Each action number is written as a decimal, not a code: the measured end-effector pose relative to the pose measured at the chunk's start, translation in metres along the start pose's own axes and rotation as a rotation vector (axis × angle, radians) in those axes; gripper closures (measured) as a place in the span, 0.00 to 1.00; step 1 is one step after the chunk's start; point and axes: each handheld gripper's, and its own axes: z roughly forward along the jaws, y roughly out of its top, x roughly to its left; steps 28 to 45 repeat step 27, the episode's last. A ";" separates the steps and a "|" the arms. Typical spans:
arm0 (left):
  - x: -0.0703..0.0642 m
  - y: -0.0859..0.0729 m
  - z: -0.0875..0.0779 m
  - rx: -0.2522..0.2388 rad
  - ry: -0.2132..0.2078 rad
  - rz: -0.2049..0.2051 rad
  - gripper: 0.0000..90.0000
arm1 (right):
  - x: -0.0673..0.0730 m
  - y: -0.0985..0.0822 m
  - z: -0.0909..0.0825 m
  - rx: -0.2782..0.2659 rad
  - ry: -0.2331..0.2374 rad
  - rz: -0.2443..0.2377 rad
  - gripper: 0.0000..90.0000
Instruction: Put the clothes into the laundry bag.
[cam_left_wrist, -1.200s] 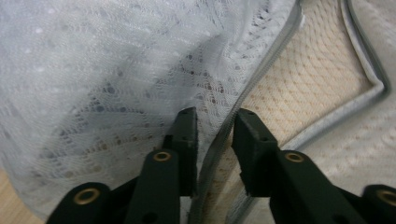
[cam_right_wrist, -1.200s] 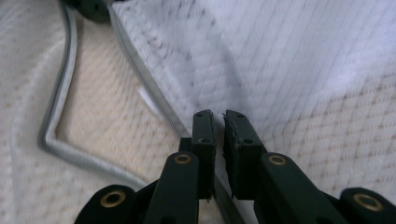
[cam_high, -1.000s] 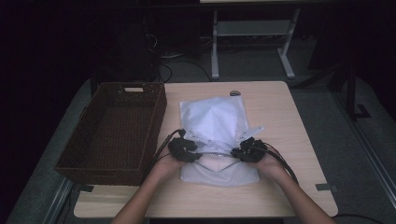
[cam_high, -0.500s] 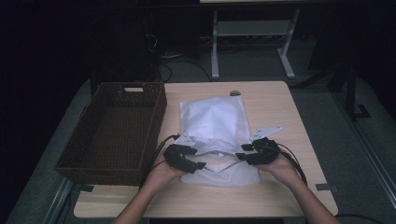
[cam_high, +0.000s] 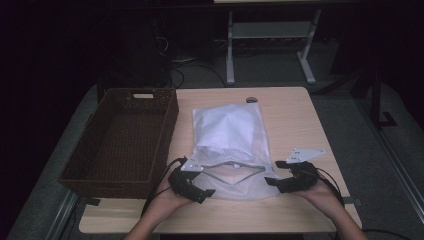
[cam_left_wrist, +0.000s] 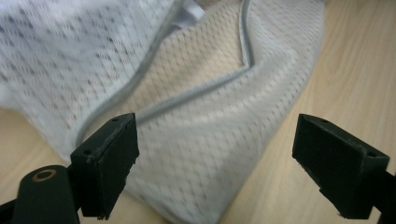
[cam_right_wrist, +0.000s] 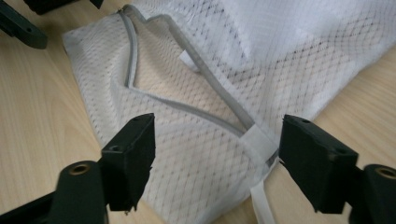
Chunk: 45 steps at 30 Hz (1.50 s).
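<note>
Mesh bag (cam_high: 231, 145) lies released; both tongs have just opened, drawn apart.

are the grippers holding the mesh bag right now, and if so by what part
Nothing is held. The left gripper and right gripper have just been opening; their jaws stand wide, clear of the mesh bag, near its open zipper edge.

The mesh bag (cam_high: 231, 150) takes up the middle of the table (cam_high: 295, 110), from near the far edge down to the near one. Bare wood runs along its right side and behind it. On the left, the basket (cam_high: 125, 135) stands just beside the bag, its tall wall leaving only a narrow lane between them.
</note>
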 end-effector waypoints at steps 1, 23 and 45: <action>-0.001 -0.003 -0.001 0.001 0.000 -0.004 0.16 | 0.002 -0.003 -0.002 -0.002 -0.009 -0.001 0.26; -0.013 -0.034 -0.001 0.037 0.021 -0.010 0.15 | 0.010 -0.041 -0.003 0.006 -0.066 0.016 0.15; -0.013 -0.035 -0.004 0.029 0.032 -0.016 0.15 | 0.009 -0.039 -0.002 -0.003 -0.056 0.006 0.15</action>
